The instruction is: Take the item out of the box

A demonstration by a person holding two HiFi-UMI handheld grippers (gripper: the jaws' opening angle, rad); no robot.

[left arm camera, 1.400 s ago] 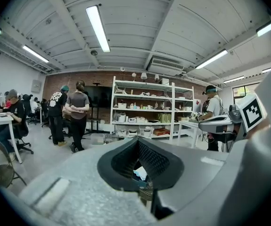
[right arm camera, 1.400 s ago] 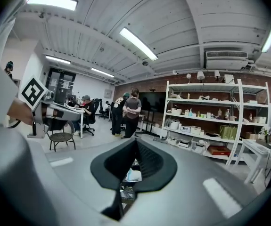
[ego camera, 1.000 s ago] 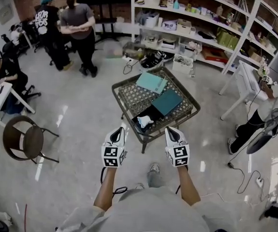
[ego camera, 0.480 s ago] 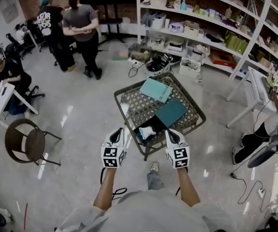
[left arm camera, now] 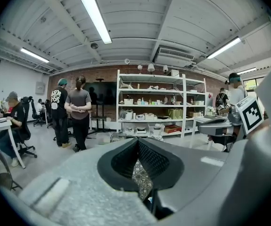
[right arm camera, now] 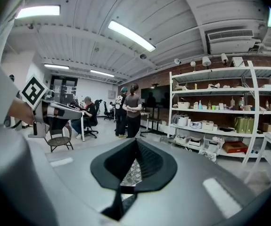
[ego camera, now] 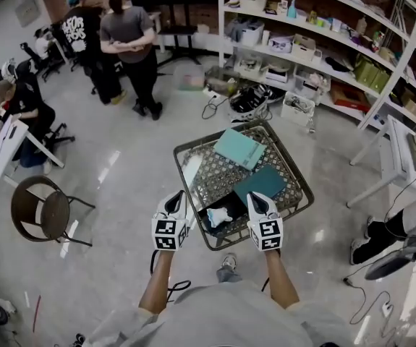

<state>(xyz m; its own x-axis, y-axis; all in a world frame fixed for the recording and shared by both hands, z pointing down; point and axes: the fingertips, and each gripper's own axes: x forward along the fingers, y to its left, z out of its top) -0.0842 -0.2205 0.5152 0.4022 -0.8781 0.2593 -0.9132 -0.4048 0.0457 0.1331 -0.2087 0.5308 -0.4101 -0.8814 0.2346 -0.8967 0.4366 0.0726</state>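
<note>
A low table with a wire-mesh top (ego camera: 199,159) stands in front of me. At its near edge lies an open black box (ego camera: 231,223) with a white item (ego camera: 218,216) inside. A dark teal lid (ego camera: 261,183) rests just beyond the box, and a light teal flat box (ego camera: 240,148) lies farther back. My left gripper (ego camera: 176,198) hangs shut and empty just left of the black box. My right gripper (ego camera: 255,198) is shut and empty at the box's right side, over the lid's near corner. In both gripper views the jaws (left arm camera: 137,142) (right arm camera: 136,145) meet and only mesh shows through.
A round brown chair (ego camera: 40,210) stands to the left. Two people (ego camera: 124,38) stand at the back, and another person sits at a white desk (ego camera: 9,139). Loaded shelves (ego camera: 316,38) line the back right. A white table (ego camera: 390,147) and floor cables (ego camera: 370,295) are on the right.
The table and box have come closer and lower in the head view. Both grippers now flank the black box; earlier they were short of the table's edge. Both stay shut.
</note>
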